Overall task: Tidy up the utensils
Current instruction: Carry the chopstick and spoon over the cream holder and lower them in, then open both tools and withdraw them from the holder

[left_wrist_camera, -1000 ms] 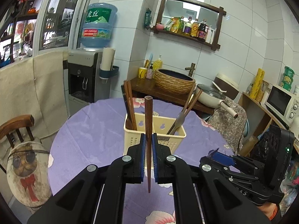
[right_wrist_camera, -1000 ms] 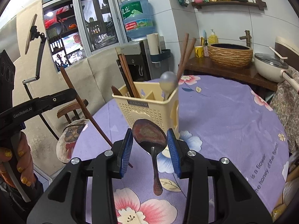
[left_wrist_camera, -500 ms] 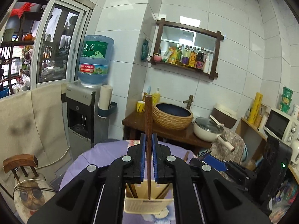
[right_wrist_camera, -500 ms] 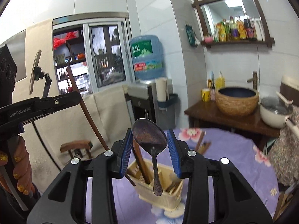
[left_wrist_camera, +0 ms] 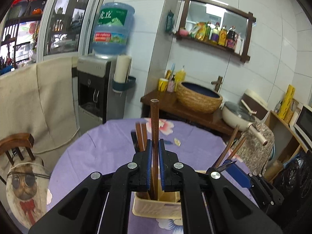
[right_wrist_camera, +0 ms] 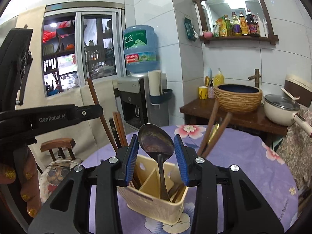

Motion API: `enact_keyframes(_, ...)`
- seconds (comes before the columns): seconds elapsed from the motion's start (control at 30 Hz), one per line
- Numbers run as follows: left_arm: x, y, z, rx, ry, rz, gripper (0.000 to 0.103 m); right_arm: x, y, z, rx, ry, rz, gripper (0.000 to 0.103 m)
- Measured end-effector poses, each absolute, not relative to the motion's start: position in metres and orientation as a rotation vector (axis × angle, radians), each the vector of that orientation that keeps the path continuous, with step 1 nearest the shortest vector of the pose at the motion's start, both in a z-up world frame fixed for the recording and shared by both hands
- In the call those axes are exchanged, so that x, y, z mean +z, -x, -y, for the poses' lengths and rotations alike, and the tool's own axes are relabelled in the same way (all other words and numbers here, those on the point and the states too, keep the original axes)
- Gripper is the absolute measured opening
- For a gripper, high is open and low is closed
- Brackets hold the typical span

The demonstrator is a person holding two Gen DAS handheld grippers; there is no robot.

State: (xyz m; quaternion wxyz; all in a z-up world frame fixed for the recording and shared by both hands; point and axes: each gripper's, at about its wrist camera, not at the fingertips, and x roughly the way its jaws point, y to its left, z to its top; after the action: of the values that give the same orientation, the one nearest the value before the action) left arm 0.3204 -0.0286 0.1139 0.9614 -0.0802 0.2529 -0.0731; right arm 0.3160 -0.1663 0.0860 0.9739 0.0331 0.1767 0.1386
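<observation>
Left gripper (left_wrist_camera: 155, 163) clamped on wooden chopstick (left_wrist_camera: 155, 120), upright at frame centre, lower end over cream holder (left_wrist_camera: 156, 207) at bottom centre. Right gripper (right_wrist_camera: 157, 156) pinching metal spoon (right_wrist_camera: 156, 143) by bowl edges, handle hanging down into holder (right_wrist_camera: 154, 206). Chopstick — light, stiff, thin; mid-shaft grip suits it. Spoon — smooth, likely slippery, heavier; bowl-edge hold could let it swivel, neck grip safer.
</observation>
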Motion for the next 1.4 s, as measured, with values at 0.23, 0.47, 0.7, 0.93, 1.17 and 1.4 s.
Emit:
enact_keyframes(0.23, 0.087, -0.323, 0.032, -0.127, 0.143, -0.538, 0.007, 0.054, -0.319, 0.166, 0.245, -0.049, -0.395, 0.038)
enact_keyframes(0.47, 0.088, -0.319, 0.036, -0.134, 0.13, -0.535, 0.007, 0.046, -0.313, 0.165, 0.227, -0.025, -0.382, 0.038)
enact_keyframes(0.7, 0.09, -0.304, 0.034, -0.13, 0.107, -0.499, 0.034, 0.051, -0.303, 0.168, 0.22, -0.017, -0.366, 0.047)
enact_keyframes(0.93, 0.091, -0.256, 0.01, -0.082, 0.123, -0.398, 0.086, 0.051, -0.266, 0.185, 0.201, 0.034, -0.355, 0.071)
enact_keyframes(1.17, 0.066, -0.202, -0.011, -0.054, 0.109, -0.373, 0.097, 0.034, -0.228, 0.214, 0.181, -0.023, -0.4, 0.092)
enact_keyframes(1.4, 0.026, -0.147, -0.023, -0.045, 0.103, -0.391, 0.097, 0.001, -0.184, 0.232, 0.164, -0.066, -0.454, 0.095)
